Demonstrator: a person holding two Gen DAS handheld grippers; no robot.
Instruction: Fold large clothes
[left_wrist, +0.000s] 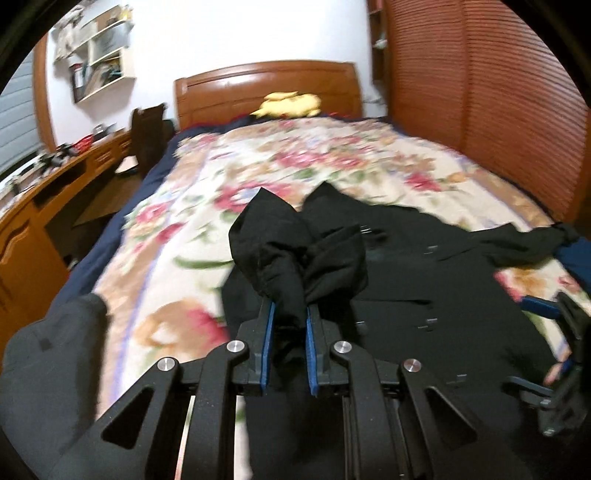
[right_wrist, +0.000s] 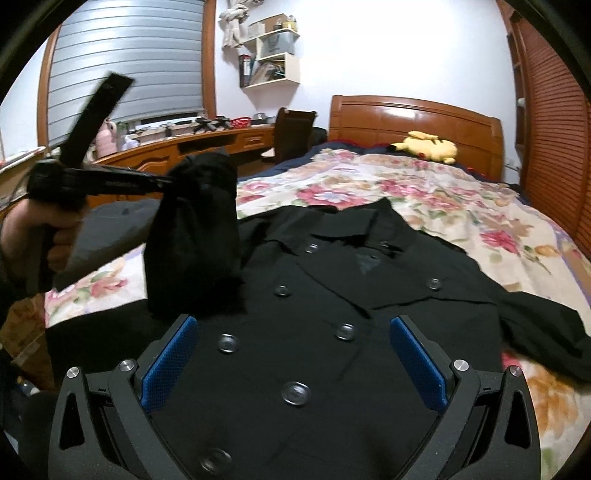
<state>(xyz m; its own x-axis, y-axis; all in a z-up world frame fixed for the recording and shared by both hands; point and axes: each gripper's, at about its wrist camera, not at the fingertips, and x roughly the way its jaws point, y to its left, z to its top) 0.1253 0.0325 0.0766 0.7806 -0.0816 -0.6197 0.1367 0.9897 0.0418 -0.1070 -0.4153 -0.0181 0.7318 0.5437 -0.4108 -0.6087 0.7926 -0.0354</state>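
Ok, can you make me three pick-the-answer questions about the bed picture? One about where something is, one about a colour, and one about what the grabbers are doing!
1. Where is the yellow plush toy?
A. by the headboard
B. on the desk
C. on the floor

2. What colour is the coat?
A. red
B. black
C. white

3. What is the left gripper doing?
A. hanging wide open
B. lying on the bed
C. pinching the sleeve

Answers:
1 A, it lies at the bed's far end by the wooden headboard.
2 B, the buttoned coat is black.
3 C, its blue pads clamp the bunched sleeve, while the right gripper is open.
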